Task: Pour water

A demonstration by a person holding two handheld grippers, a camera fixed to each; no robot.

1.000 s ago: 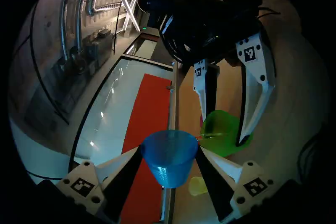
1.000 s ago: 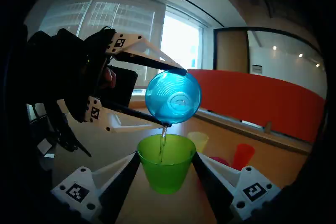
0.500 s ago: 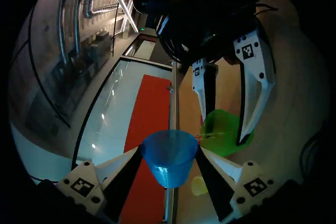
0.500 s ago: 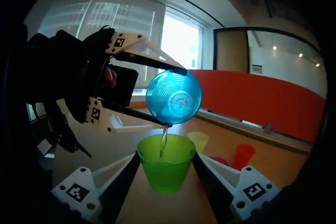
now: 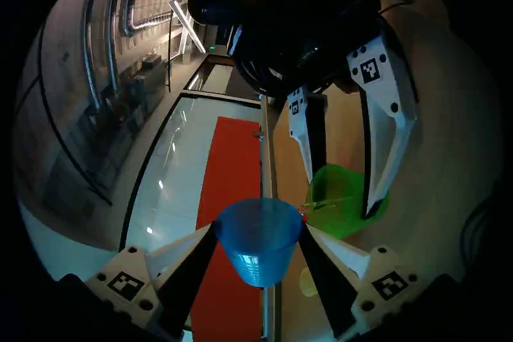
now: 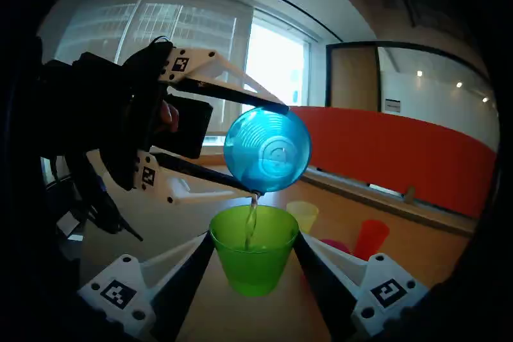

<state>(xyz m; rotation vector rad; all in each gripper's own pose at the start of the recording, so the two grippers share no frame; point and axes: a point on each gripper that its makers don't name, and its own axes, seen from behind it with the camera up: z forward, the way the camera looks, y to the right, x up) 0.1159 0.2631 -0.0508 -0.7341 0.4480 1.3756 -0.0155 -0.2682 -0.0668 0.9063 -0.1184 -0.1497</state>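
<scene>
Over green cup [image 6: 254, 258], blue cup [image 6: 267, 149] trickles water [image 6: 250, 221].

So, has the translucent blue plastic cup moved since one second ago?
Yes, slightly: the translucent blue plastic cup edged right, toward the orange partition wall.

2 close finger-mounted fisheyes, facing each other (shared: green cup [image 5: 343, 213], blue cup [image 5: 258, 246])
</scene>
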